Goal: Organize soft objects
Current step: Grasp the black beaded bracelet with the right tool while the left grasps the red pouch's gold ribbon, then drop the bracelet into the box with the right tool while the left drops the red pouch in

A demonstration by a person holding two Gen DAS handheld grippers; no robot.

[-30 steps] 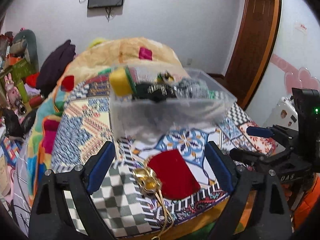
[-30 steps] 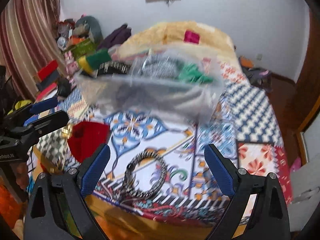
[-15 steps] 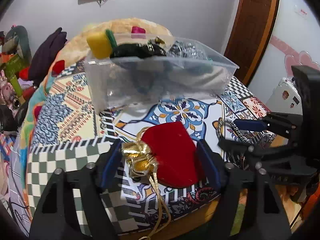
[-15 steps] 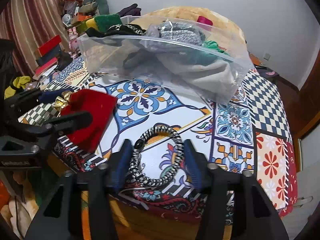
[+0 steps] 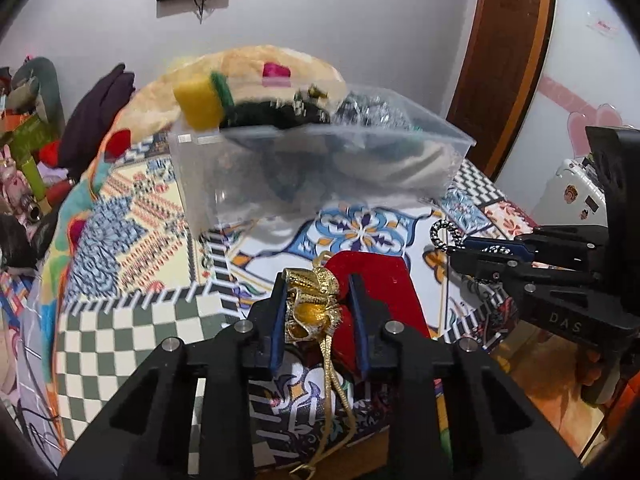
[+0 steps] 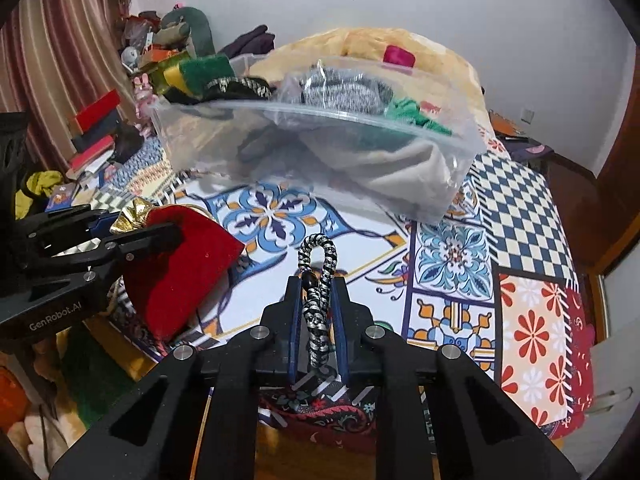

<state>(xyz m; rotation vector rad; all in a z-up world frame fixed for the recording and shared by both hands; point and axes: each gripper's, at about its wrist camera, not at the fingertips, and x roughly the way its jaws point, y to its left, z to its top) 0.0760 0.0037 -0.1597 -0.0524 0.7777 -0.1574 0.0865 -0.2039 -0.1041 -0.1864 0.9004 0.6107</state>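
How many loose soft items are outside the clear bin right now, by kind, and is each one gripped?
Red velvet pouch with gold ties: 1, left gripper shut on its gold neck.
Black-and-white braided cord loop: 1, right gripper shut on it.
Total outside the clear plastic bin: 2, both gripped.

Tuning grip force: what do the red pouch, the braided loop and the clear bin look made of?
Red pouch: matte, velvet-like fabric; gold metallic gathered neck.
Braided loop: woven black-and-white cord, probably elastic or nylon; squashed flat by the jaws.
Clear bin: translucent plastic, slightly glossy, contents visible through the wall.
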